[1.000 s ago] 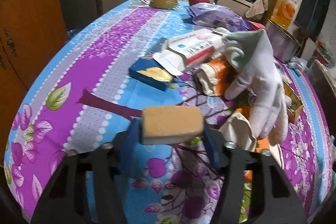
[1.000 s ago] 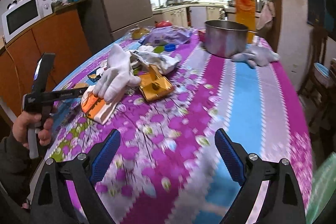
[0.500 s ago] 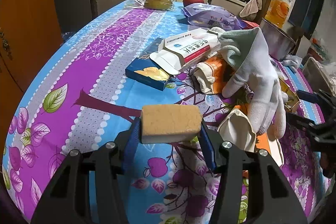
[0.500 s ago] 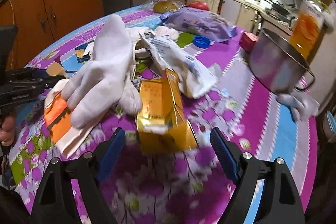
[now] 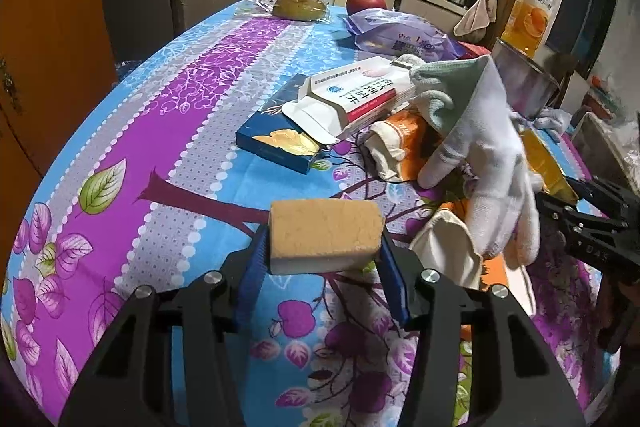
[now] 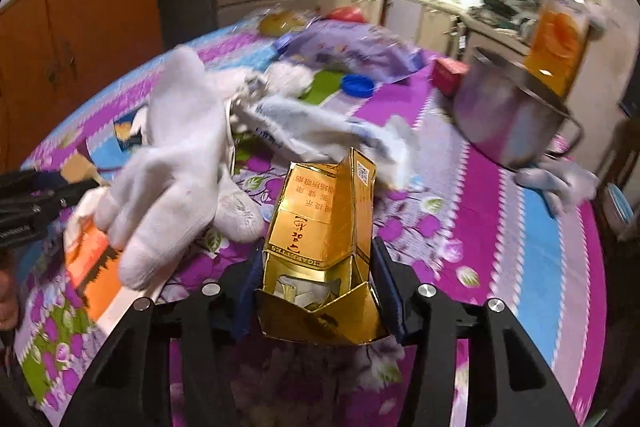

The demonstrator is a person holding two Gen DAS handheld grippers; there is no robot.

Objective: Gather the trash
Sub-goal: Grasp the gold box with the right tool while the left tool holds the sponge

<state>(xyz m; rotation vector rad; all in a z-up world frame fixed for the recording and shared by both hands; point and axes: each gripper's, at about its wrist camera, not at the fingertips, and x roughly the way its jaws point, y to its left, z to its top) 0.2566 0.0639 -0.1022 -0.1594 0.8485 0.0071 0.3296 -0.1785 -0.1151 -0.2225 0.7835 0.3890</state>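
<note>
My left gripper (image 5: 322,267) is shut on a tan sponge block (image 5: 324,241) and holds it above the flowered tablecloth (image 5: 180,131). My right gripper (image 6: 318,287) has closed around an open gold cigarette box (image 6: 324,239) lying on the table. The same box shows at the right of the left wrist view (image 5: 546,163), with the right gripper's black body beside it. A white glove (image 6: 180,163) lies just left of the gold box, over orange wrappers (image 6: 86,259). A white medicine carton (image 5: 356,99) and a blue box (image 5: 280,143) lie further back.
A steel pot (image 6: 508,115) and a juice bottle (image 6: 560,39) stand at the right. A purple bag (image 5: 400,37), an apple (image 5: 366,3), a blue cap (image 6: 358,85) and a small red box (image 6: 450,75) lie at the far end. Orange cabinets stand left.
My right gripper swept in over the table to the gold cigarette box and closed its fingers around it. My left gripper kept hold of the sponge and barely moved.
</note>
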